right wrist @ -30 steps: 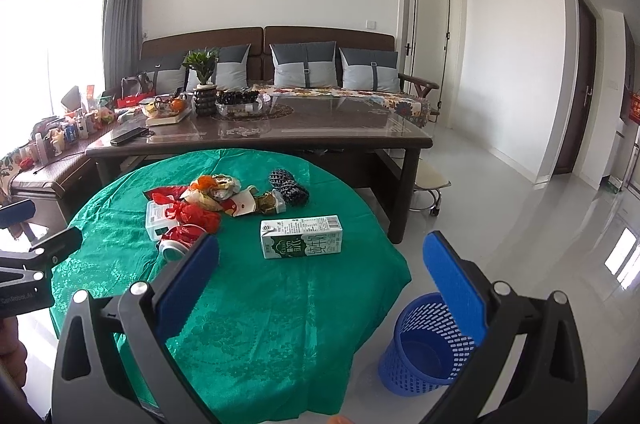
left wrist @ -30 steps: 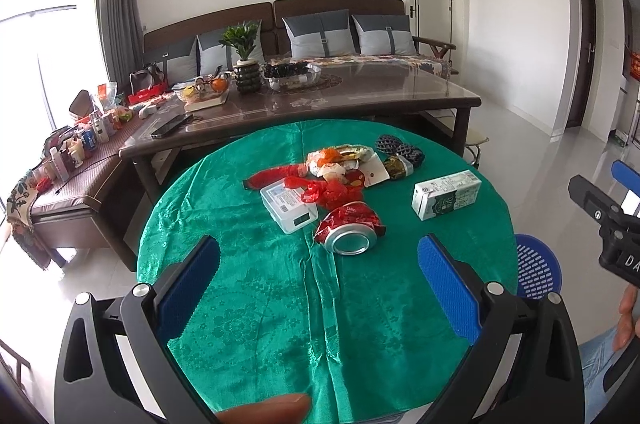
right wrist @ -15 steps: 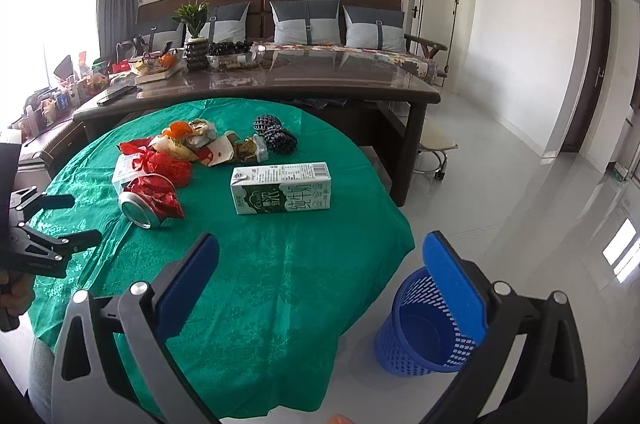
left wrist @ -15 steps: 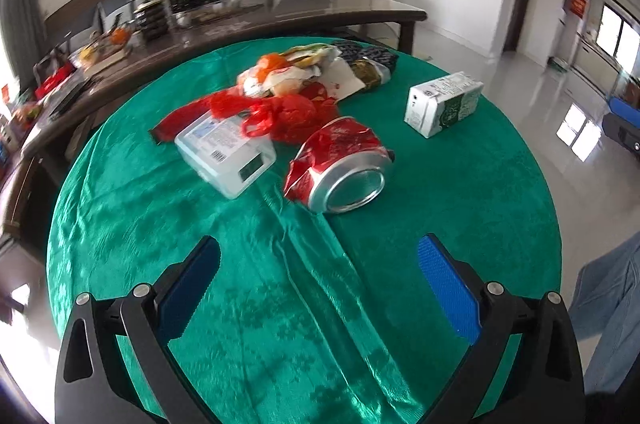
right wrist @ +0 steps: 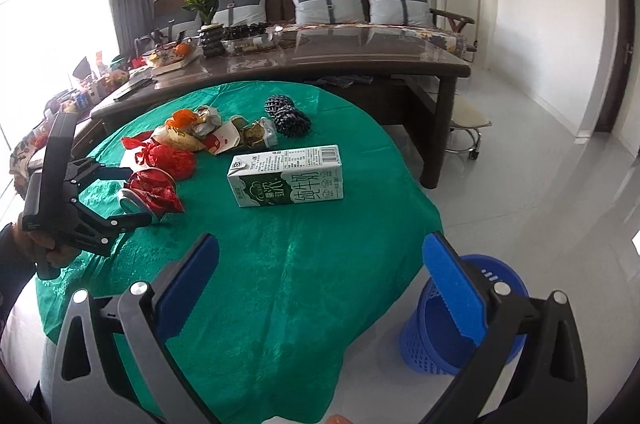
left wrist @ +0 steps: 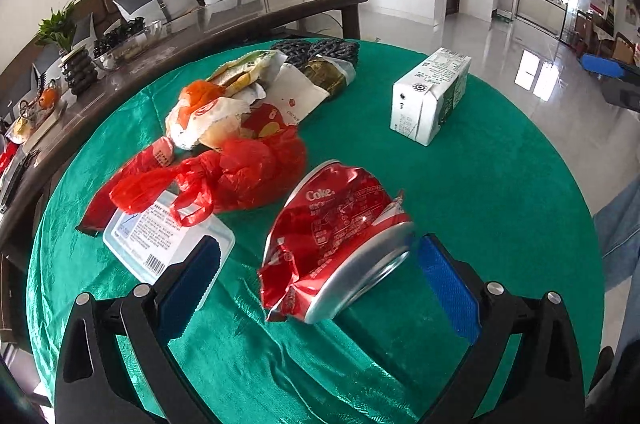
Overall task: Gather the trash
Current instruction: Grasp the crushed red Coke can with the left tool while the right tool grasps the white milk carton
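A crushed red Coke can [left wrist: 340, 224] lies on its side on the green tablecloth [left wrist: 500, 204]. My left gripper [left wrist: 320, 284] is open with the can between its blue pads; the right pad sits close to the can's rim. In the right wrist view the left gripper [right wrist: 138, 196] straddles the can [right wrist: 156, 190]. My right gripper [right wrist: 320, 284] is open and holds nothing, hovering over the table's near edge. A white and green milk carton [right wrist: 288, 176] lies ahead of it. A blue waste basket [right wrist: 504, 280] stands on the floor, lower right.
Behind the can lie a red plastic bag [left wrist: 240, 172], a clear plastic box [left wrist: 160, 240], food wrappers [left wrist: 224, 96], black scrubbers [left wrist: 316, 50] and the carton [left wrist: 432, 96]. A long dark table [right wrist: 360, 56] and a sofa stand beyond. A person's hand [right wrist: 52, 252] holds the left gripper.
The left gripper has moved forward and down until the can lies between its open fingers. The right gripper has drifted slightly closer to the table and stays open.
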Demonstrator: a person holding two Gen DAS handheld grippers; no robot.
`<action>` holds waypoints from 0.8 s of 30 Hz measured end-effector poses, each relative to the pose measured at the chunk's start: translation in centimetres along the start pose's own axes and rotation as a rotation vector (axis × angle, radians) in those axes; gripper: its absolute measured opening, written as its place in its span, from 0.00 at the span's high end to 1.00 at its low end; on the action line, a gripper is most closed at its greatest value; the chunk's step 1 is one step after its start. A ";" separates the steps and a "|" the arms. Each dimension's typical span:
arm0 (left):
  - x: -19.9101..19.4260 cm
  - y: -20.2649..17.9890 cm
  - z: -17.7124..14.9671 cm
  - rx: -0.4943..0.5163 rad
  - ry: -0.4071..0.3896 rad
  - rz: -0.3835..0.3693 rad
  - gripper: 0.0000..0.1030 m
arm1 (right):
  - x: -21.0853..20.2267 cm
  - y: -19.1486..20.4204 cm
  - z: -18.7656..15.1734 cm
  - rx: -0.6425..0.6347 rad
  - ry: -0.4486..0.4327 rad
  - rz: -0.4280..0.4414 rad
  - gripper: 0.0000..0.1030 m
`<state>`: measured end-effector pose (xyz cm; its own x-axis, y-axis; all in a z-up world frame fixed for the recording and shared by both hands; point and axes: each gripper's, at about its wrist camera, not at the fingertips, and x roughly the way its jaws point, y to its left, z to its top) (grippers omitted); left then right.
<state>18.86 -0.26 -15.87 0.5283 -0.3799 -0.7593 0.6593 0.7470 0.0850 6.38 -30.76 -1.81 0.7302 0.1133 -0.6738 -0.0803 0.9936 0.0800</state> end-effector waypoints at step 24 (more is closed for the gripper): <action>-0.7 -0.1 0.9 0.031 0.099 -0.156 0.36 | 15.3 4.8 7.9 -0.744 0.540 0.234 0.56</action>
<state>18.87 -0.52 -14.78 0.3638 -0.4333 -0.8245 0.7465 0.6650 -0.0201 22.54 -24.33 -5.93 0.2432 0.1118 -0.9635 -0.7330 0.6718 -0.1070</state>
